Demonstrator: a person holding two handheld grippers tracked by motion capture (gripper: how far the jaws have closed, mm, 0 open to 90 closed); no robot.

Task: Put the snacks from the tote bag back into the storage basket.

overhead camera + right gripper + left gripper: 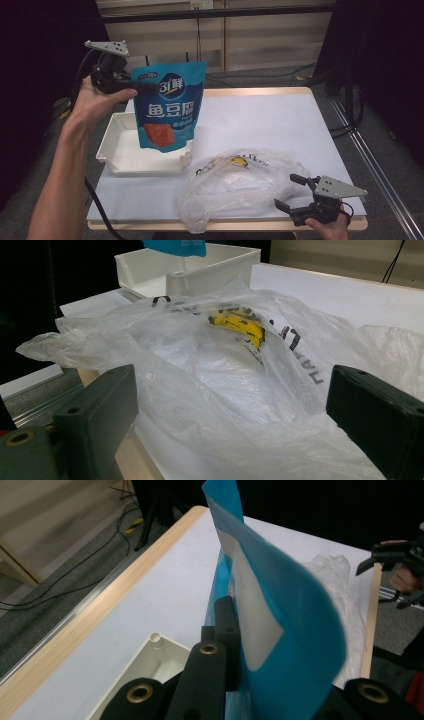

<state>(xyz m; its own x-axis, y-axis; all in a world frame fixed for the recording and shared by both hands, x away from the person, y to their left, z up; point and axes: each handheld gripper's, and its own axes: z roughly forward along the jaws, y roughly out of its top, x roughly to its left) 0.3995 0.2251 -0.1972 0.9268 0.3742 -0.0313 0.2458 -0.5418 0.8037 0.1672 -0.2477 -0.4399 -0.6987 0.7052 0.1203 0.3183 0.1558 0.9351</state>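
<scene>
pouch (169, 107): hanging above tray (116, 145), left on table (260, 117)
bag (240, 185): on table, right of tray, near front edge

A big table (280, 120) with a white top and a light wood edge stands in the middle. Behind the table is a pale wood wall (270, 40). Black cables (260, 77) lie on the grey floor (280, 77) behind the table. To the right of the table runs a shiny metal rail (380, 175).
</scene>
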